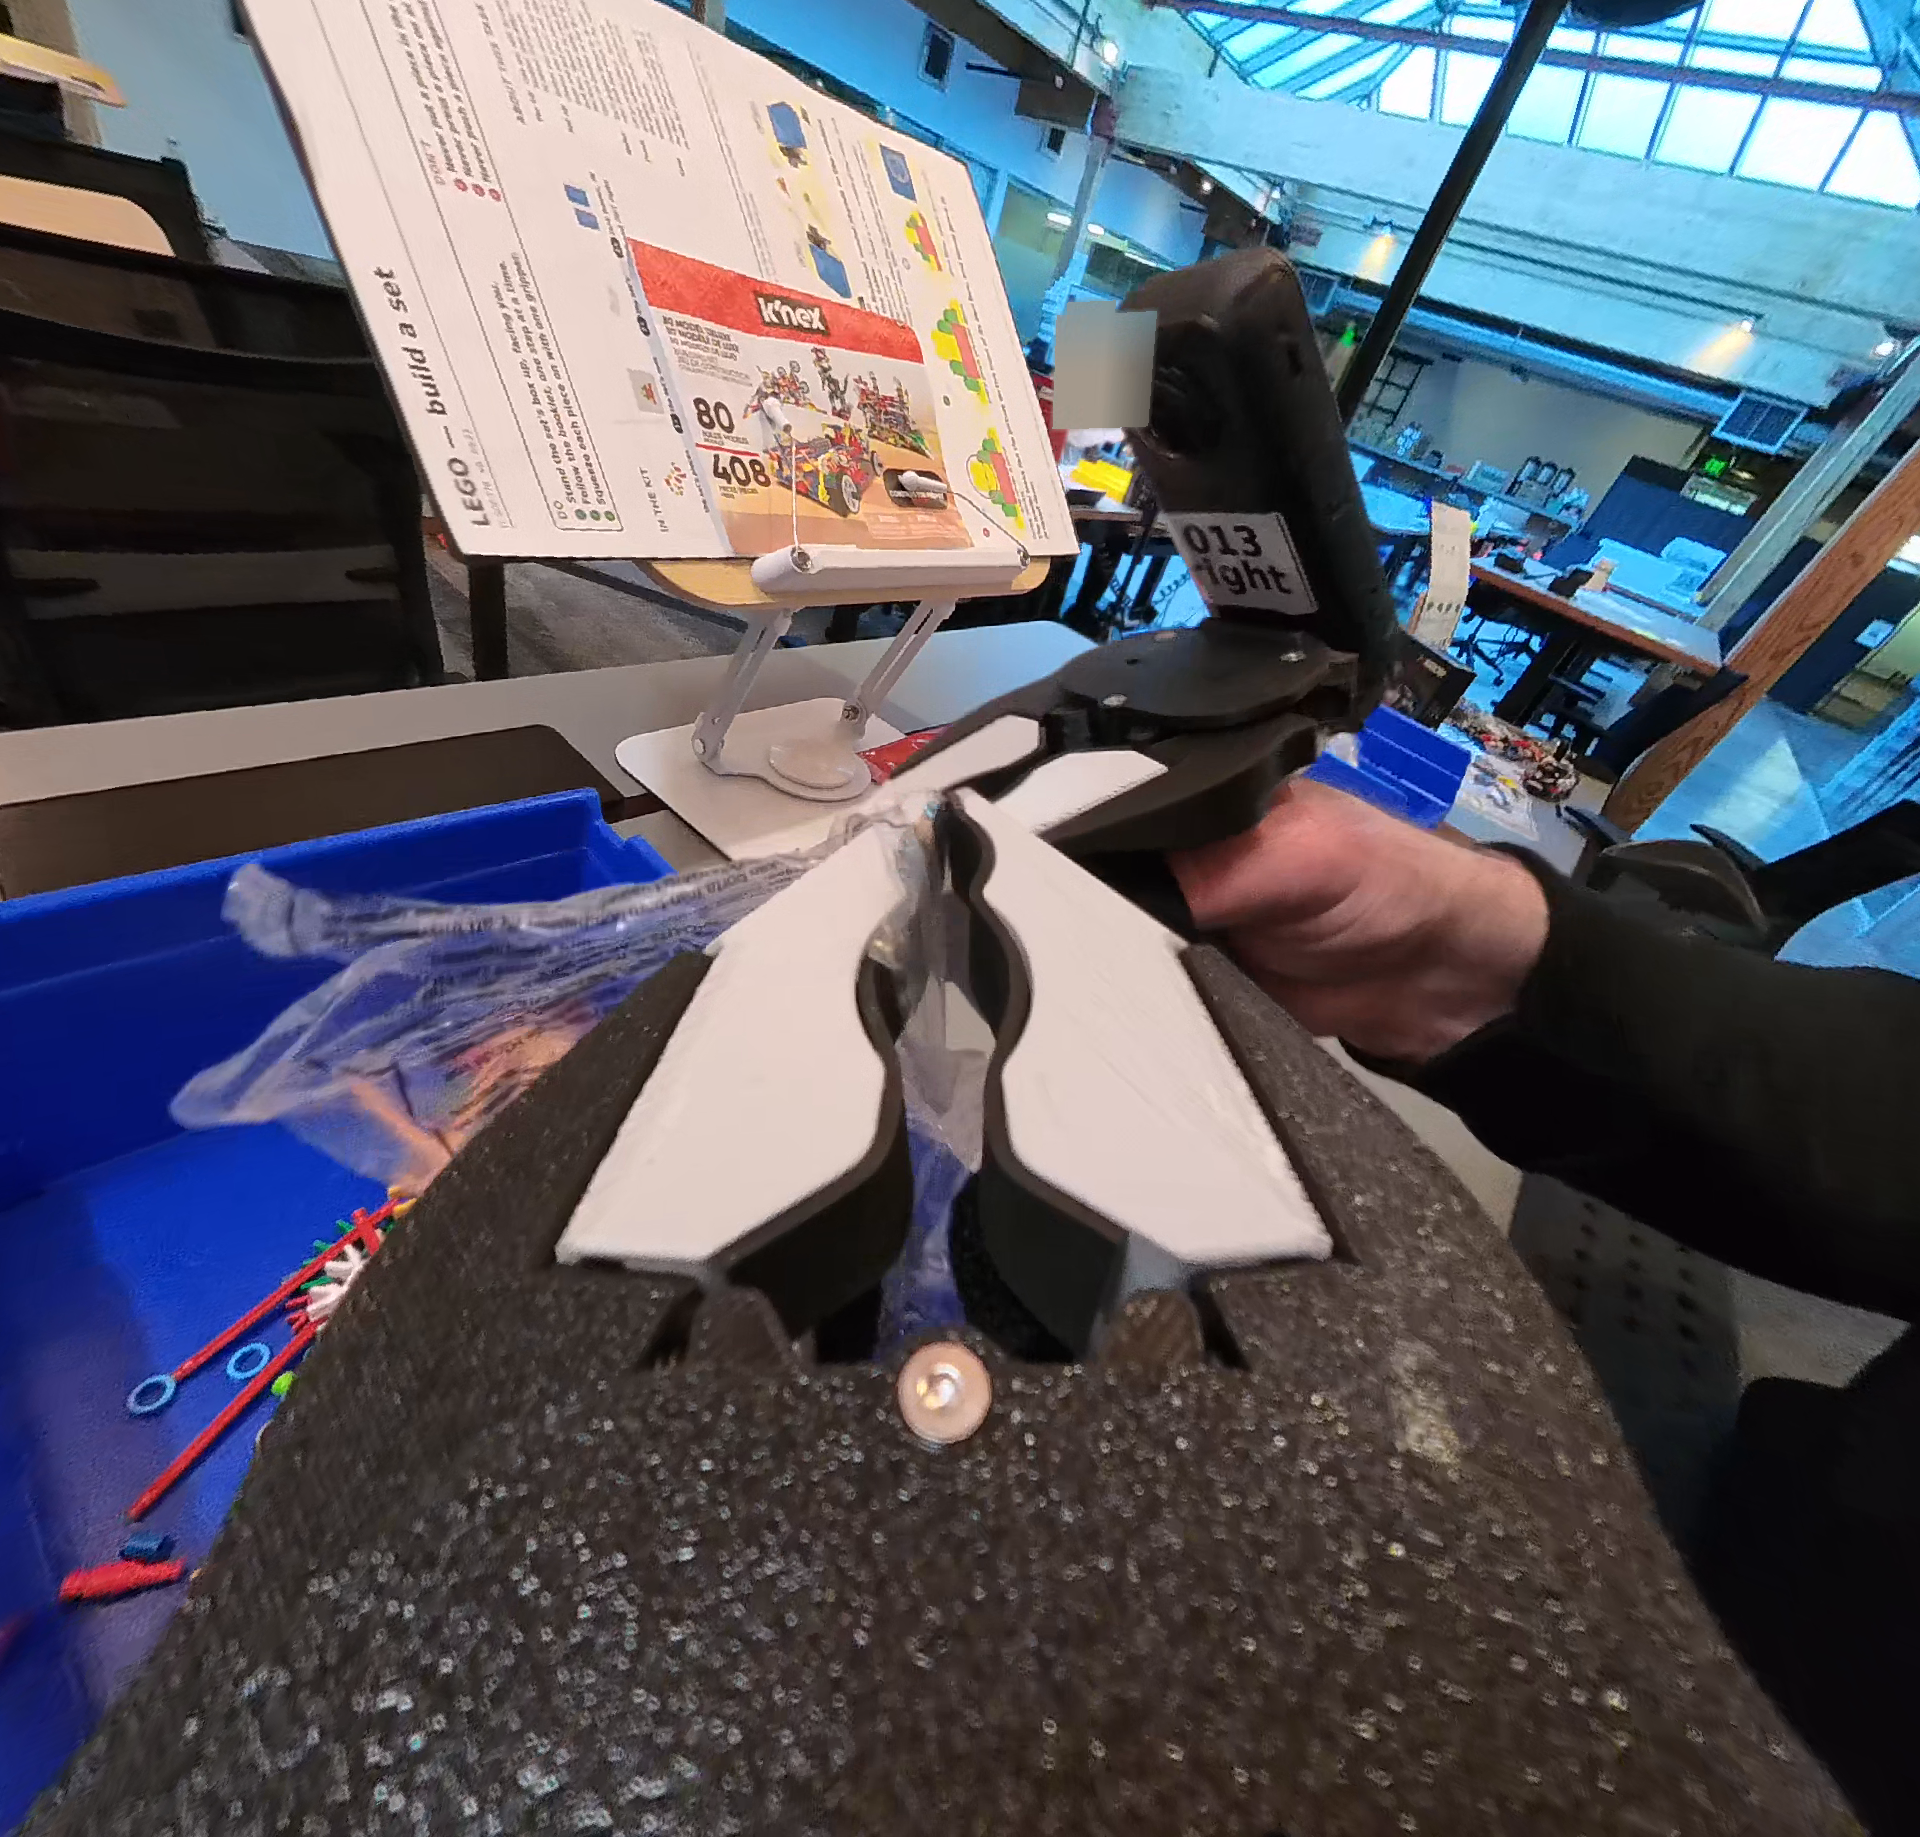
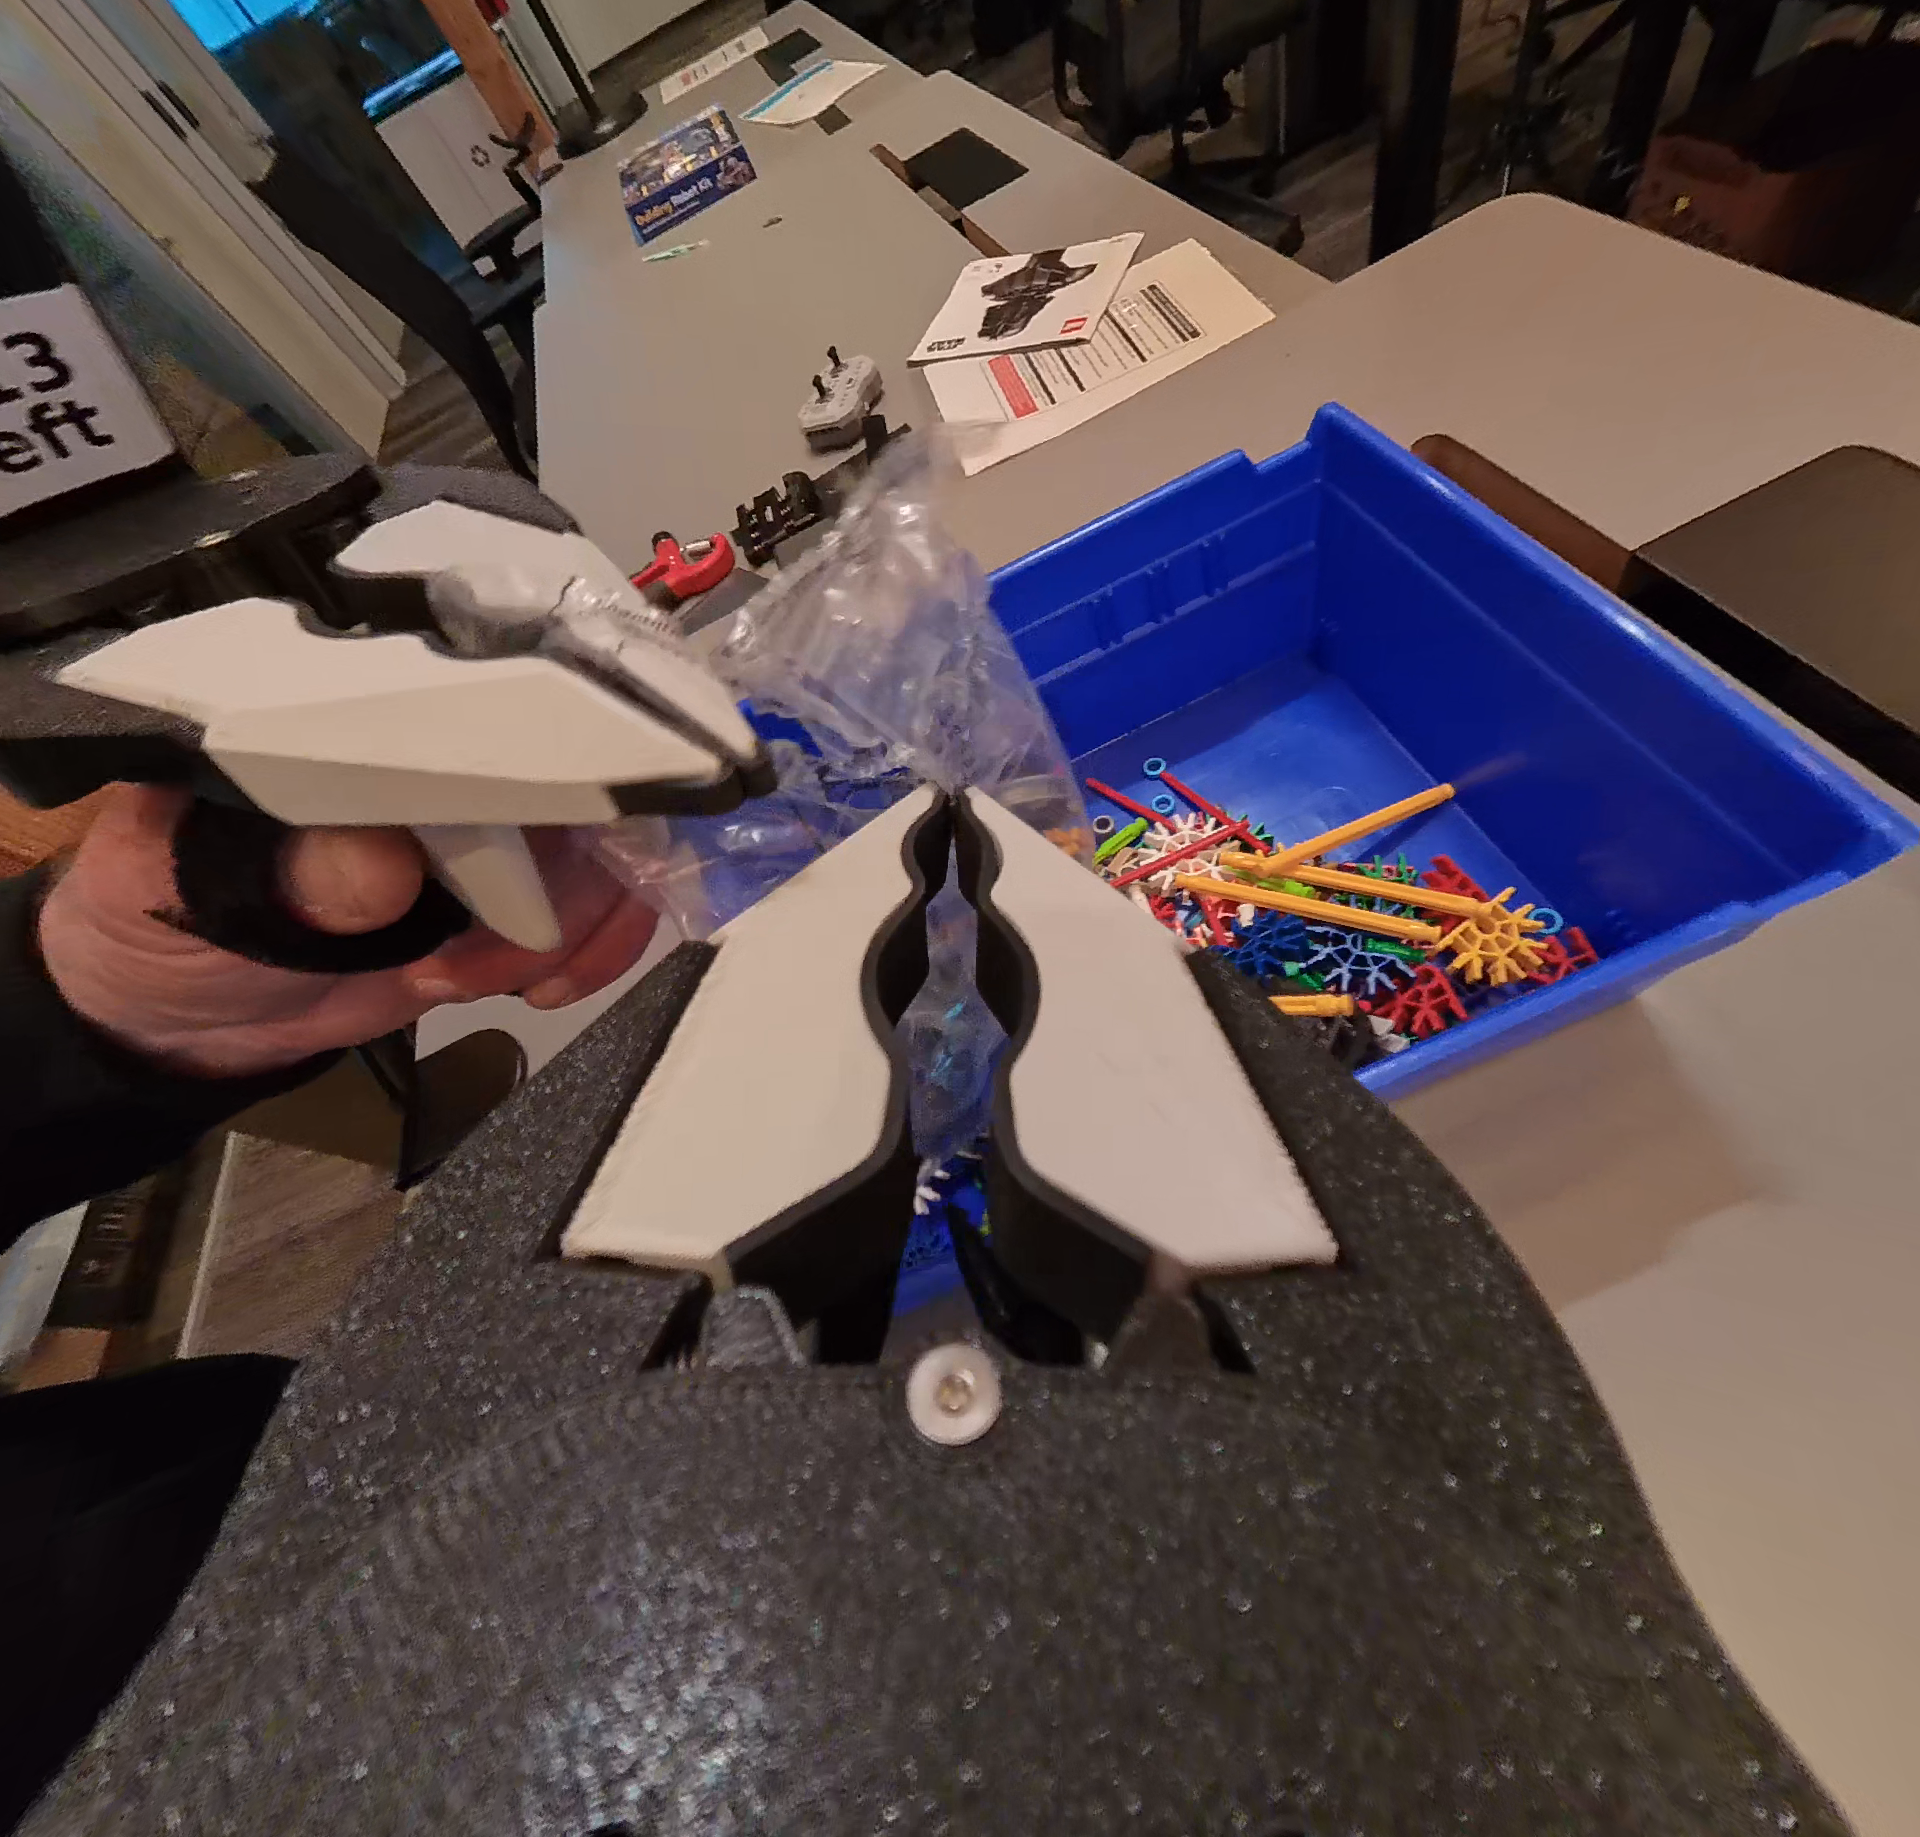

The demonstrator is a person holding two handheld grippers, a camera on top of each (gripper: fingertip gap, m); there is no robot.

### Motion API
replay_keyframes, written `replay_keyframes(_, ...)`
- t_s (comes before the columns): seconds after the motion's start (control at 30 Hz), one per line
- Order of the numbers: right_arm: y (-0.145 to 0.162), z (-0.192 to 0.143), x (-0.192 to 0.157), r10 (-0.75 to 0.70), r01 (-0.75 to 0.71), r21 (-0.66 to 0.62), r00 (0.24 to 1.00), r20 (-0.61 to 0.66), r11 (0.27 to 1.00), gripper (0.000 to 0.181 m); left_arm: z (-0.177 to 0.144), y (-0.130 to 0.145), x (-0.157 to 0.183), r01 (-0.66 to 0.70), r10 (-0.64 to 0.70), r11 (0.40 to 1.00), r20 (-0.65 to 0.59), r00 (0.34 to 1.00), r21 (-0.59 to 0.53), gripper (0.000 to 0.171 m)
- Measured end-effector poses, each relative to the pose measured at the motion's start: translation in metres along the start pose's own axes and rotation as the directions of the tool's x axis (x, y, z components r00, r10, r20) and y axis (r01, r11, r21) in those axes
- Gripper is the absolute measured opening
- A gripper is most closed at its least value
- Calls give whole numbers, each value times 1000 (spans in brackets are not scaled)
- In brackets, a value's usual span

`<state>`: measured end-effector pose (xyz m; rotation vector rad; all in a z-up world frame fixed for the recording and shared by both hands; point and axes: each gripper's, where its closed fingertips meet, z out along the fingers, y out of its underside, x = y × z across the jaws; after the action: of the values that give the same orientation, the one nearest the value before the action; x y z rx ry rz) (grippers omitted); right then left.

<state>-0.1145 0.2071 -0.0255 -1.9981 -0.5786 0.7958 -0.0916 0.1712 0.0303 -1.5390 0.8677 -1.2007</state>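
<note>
A large hall with skylights lies behind a pale grey table (image 1: 582, 686). In the left wrist view, a blue plastic bin (image 1: 312, 852) sits on that table, holding red rods and small rings (image 1: 208, 1372). Behind the bin, a white bookstand (image 1: 790, 748) props up printed instruction sheets (image 1: 665, 260). The left gripper (image 1: 951, 821) is clamped on a clear plastic bag (image 1: 468, 977), which hangs over the bin. Just right of the bag, the right gripper (image 1: 1049, 759) closes on the same film, held by a hand (image 1: 1361, 925) in a dark sleeve.

In the right wrist view, the right gripper (image 2: 954, 800) has its fingers pressed together on the bag (image 2: 894, 644) at the bin's (image 2: 1558, 582) near-left corner. The left gripper (image 2: 743, 764) pinches the film just left of it. Colourful rods and snowflake connectors (image 2: 1351, 925) lie heaped inside the bin. Beyond the bin lie paper leaflets (image 2: 1081, 343) and small dark parts (image 2: 779, 525).

My judgement: both pinches should stay firm and close together, with the bag kept over the bin so loose pieces drop inside.

Motion blur smears the bag. Whether it is torn open, and how much is inside, is hard to tell.
</note>
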Motion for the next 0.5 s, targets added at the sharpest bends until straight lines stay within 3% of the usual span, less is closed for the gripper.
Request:
replay_keyframes(0.23, -4, 10, 3, -48, 47, -22, 998, -29, 999, 0, -2, 6, 4, 9, -9, 1000, -11, 1000, -19, 0)
replay_keyframes(0.37, -15, 5, -8, 7, -9, 53, 999, 49, 999, 0, -10, -1, 5, 23, -24, 1000, -41, 999, -9, 0)
replay_keyframes(0.43, -16, 0, -8, 57, -66, 84, 993, 103, 994, 0, -17, 4, -4, 27, -27, 999, -4, 1000, -44, 33)
replay_keyframes(0.5, -17, -4, -9, 83, -97, 98, 987, 137, 990, 0, -28, 6, -11, 27, -26, 999, 20, 999, -41, 37)
